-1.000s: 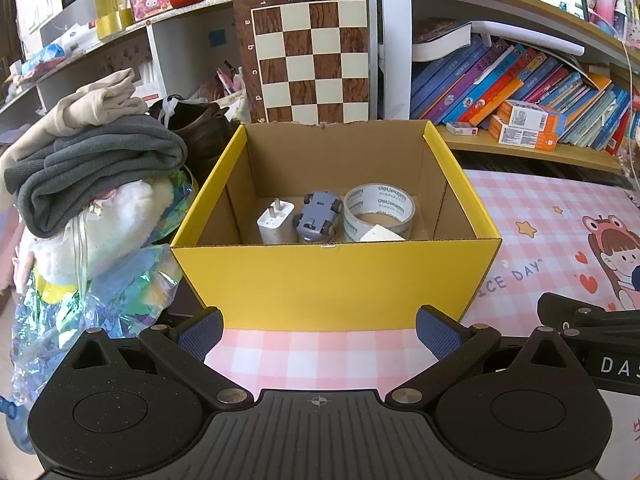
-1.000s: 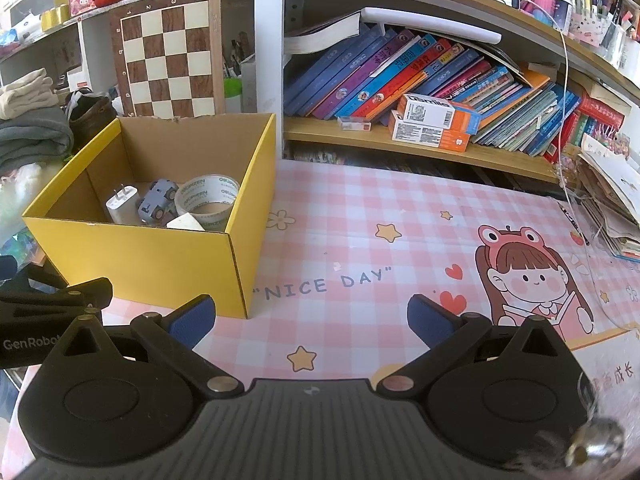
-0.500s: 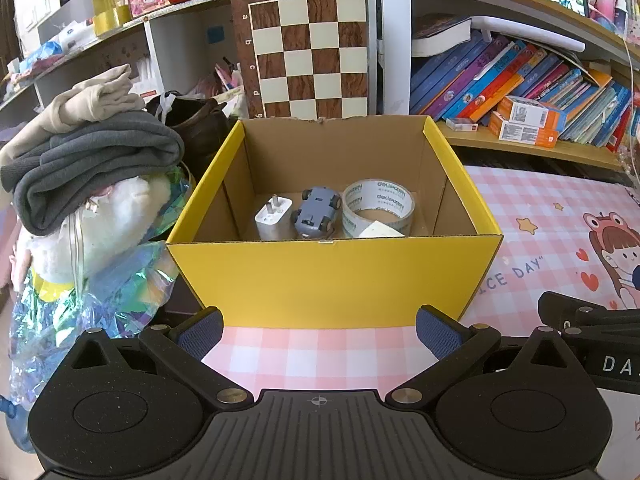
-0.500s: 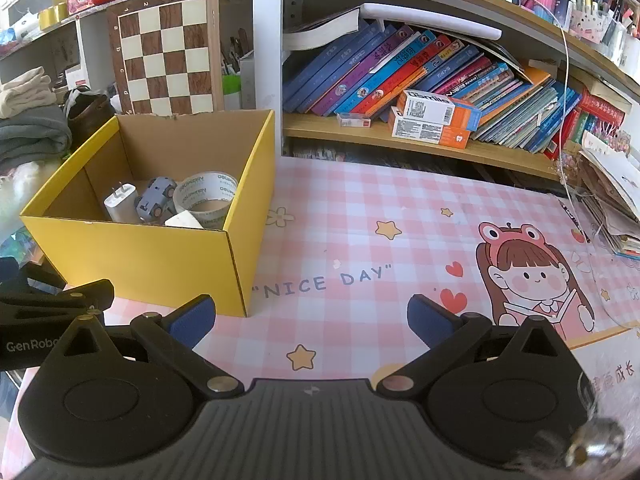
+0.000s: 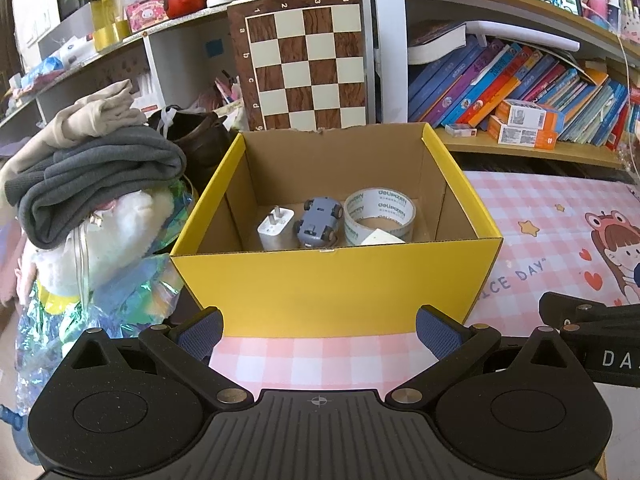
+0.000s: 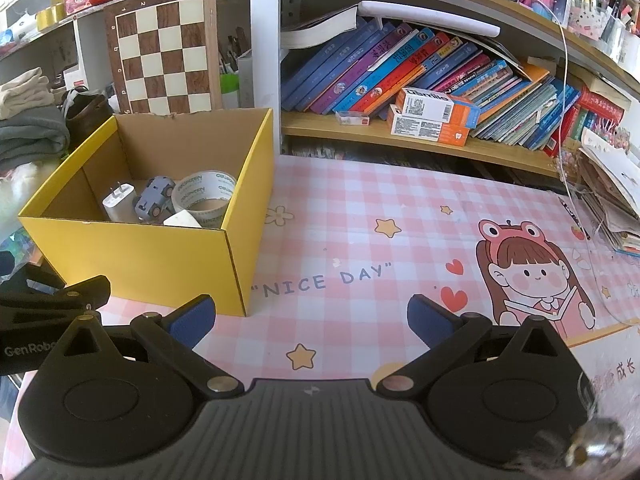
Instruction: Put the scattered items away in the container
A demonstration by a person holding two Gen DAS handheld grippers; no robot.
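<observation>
The left hand-held gripper (image 5: 319, 330) is being held level and low at 6 o'clock of its own view, its jaws spread wide apart with nothing between them, just in front of the near wall of the yellow box (image 5: 332, 280). The box is resting on the pink checked worktop (image 6: 360, 216), at 10 o'clock in the right wrist view. Four things are being counted inside it, from left to right: one white charger plug (image 5: 275, 229), one grey toy car (image 5: 318, 226), one roll of clear tape (image 5: 379, 216), and one small white piece (image 5: 382, 237) leaning against the roll, too hidden to be identified. The right hand-held gripper (image 6: 311, 318) is being held alongside, low over the worktop, to the right of the box's near corner, its jaws likewise parted and empty.
</observation>
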